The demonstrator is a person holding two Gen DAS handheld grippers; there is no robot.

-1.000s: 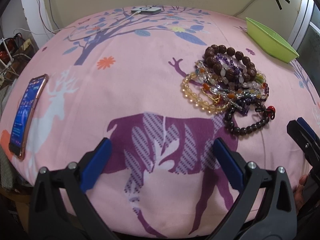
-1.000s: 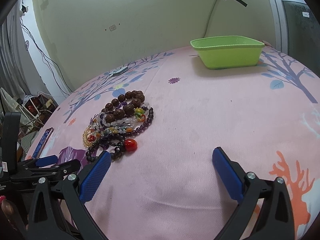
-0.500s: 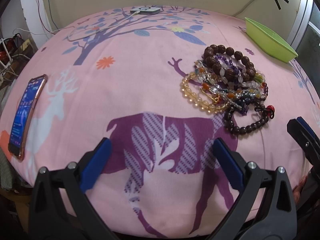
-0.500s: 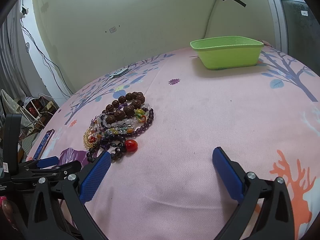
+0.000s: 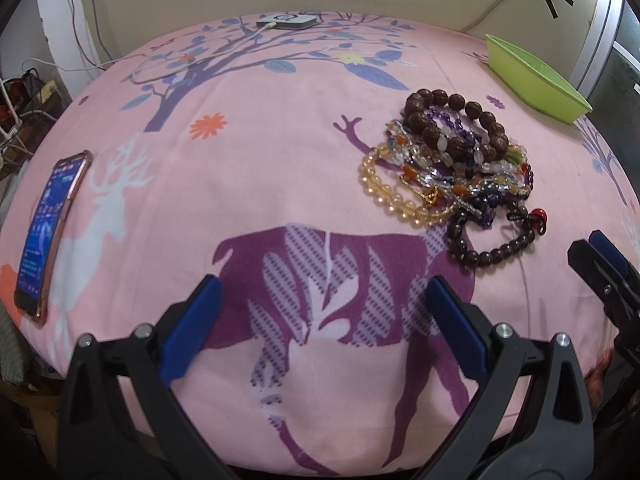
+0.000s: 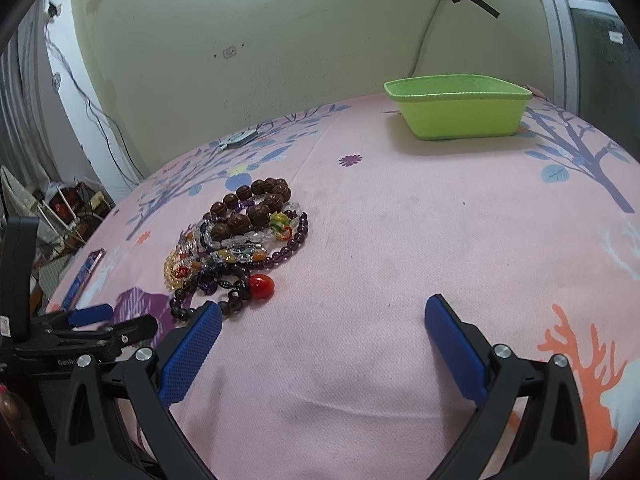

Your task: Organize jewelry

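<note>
The bracelets (image 5: 452, 168) lie in one tangled heap on the pink bedsheet (image 5: 248, 184), at about one o'clock from the left tongs (image 5: 324, 312) and at about ten o'clock from the right tongs (image 6: 324, 324).

Left tongs: the two blue-padded fingers stand wide apart with nothing between them, over the purple deer (image 5: 344, 292) printed on the sheet. The nearest strand, a ring of small dark beads (image 5: 492, 248), lies just past the right-hand finger, not touching it.

Right tongs: its fingers are also spread wide and hold nothing, hovering over bare sheet. The left-hand finger (image 6: 192, 352) sits just beside the dark strand; whether they touch I cannot tell. A red bead (image 6: 262, 286) on that strand is at eleven o'clock. In the left wrist view these tongs show at the three o'clock edge.

Within the heap, big brown beads (image 5: 456, 124) sit at the far side, a yellow bead ring (image 5: 396, 192) on the left wrist view's near-left side, and clear, purple and mixed coloured strands between.

Farther out, a green tub (image 6: 460, 112) stands at twelve to one o'clock from the right tongs, well apart from the heap. A phone (image 5: 48, 232) lies at nine o'clock in the left wrist view. A small white device (image 5: 286, 21) with a cable rests at the far edge, twelve o'clock.
</note>
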